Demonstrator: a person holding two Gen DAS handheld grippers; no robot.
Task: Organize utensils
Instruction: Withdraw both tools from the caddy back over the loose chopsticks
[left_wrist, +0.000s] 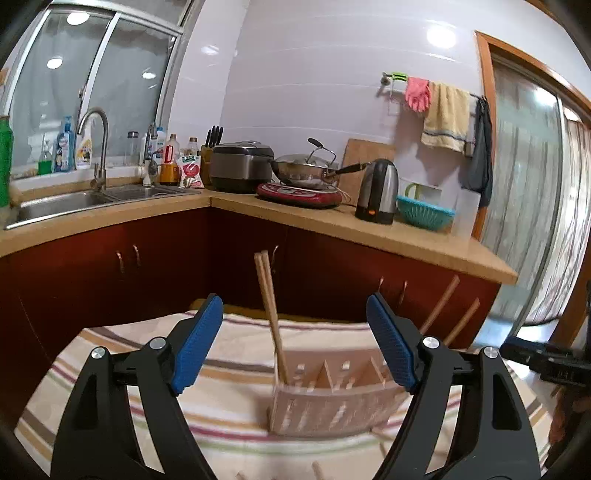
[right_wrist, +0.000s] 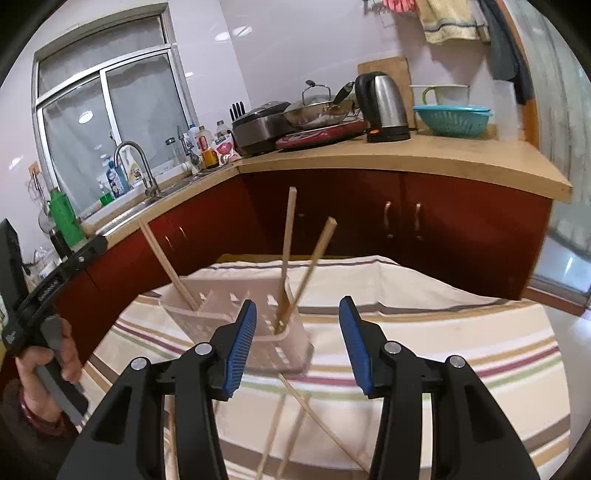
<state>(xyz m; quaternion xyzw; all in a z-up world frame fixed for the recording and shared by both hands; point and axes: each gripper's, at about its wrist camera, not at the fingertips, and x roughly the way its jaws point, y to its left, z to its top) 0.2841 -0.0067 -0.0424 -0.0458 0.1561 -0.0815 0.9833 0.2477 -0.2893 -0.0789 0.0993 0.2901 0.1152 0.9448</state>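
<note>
Left wrist view
Left gripper: the black gripper with blue ribbed pads (left_wrist: 295, 341) hung over the striped cloth-covered table (left_wrist: 229, 406), its fingers spread wide and holding nothing.
Holder: a pale pink slotted plastic utensil holder with several compartments (left_wrist: 332, 402) stood on the cloth between the finger lines, near the middle of the table.
Chopsticks: a pair of light wooden chopsticks (left_wrist: 271, 314) stood tilted in the holder's left end compartment; two more wooden chopsticks (left_wrist: 441, 308) rose from its right end, their lower parts hidden behind the right finger.
Background: a tan worktop (left_wrist: 424, 240) over dark red cabinets carried a steel kettle (left_wrist: 378, 192).

Right wrist view
Right gripper: the second black, blue-padded gripper (right_wrist: 299, 345) was also spread apart and empty, just this side of the holder (right_wrist: 273, 354).
Upright sticks: two chopsticks (right_wrist: 295, 266) leaned in the near end compartment, another (right_wrist: 168, 264) in the far end one.
Loose sticks: several wooden chopsticks (right_wrist: 295, 424) lay crossed on the cloth (right_wrist: 461, 362) towards the table's near edge, below the holder.
Hand: the person's left hand (right_wrist: 48, 369) gripped the other gripper's handle at the frame's left edge.
</note>
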